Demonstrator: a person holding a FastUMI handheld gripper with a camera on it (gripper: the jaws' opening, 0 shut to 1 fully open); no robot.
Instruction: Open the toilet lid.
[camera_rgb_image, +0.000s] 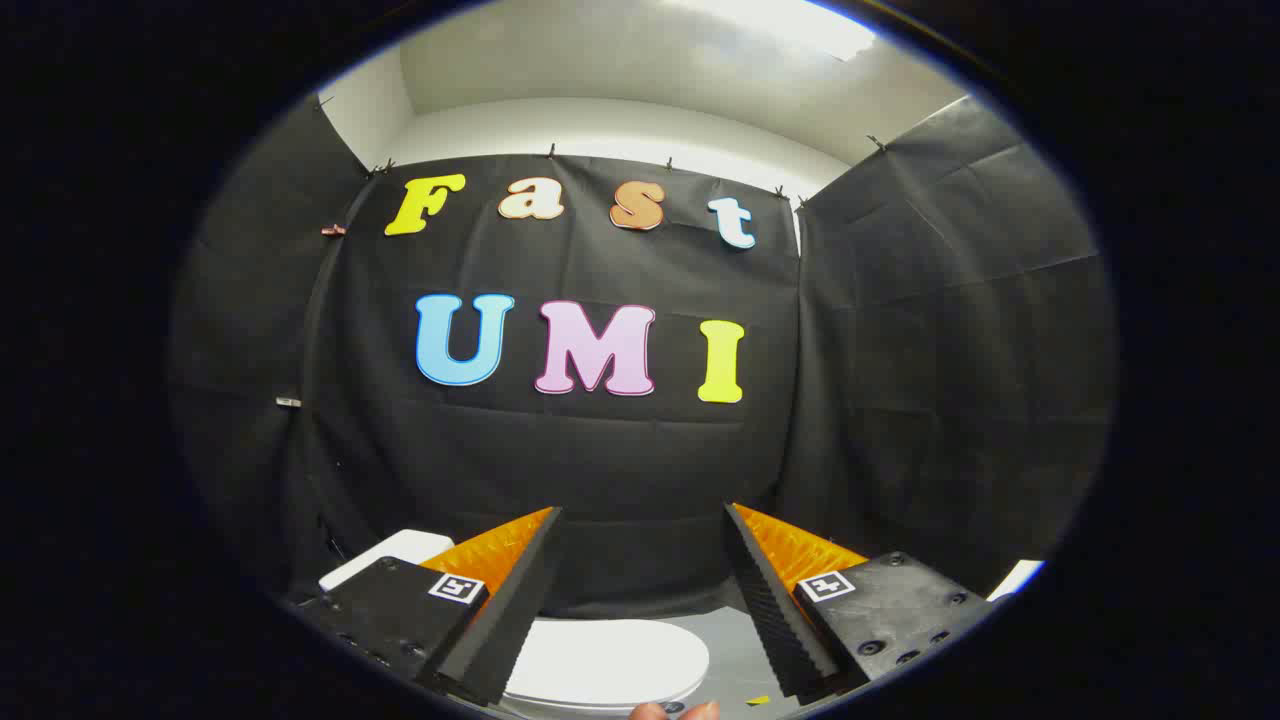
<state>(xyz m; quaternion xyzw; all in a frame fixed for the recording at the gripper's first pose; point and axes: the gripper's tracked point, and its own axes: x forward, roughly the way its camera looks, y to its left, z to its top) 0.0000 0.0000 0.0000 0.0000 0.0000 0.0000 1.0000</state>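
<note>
Claw (640, 600) held up high, its two fingers spread wide apart with nothing between them, tips pointing at the black cloth booth wall (620, 470). Smooth white oval plastic toilet lid (605, 662) sits low, below and between the fingers, lying flat and closed; its left part is hidden behind the left finger. No contact between fingers and lid, the lid is well under them. Grey floor (735, 660) shows just right of the lid, with a small yellow scrap (758, 700) on it near the right finger. A white flat-topped object (395, 550) sits left of the left finger, partly hidden, can't tell what it is. Fingertips of a person's hand (672, 710) peek in beneath the lid's near edge. White ceiling (650, 60) above the cloth.
</note>
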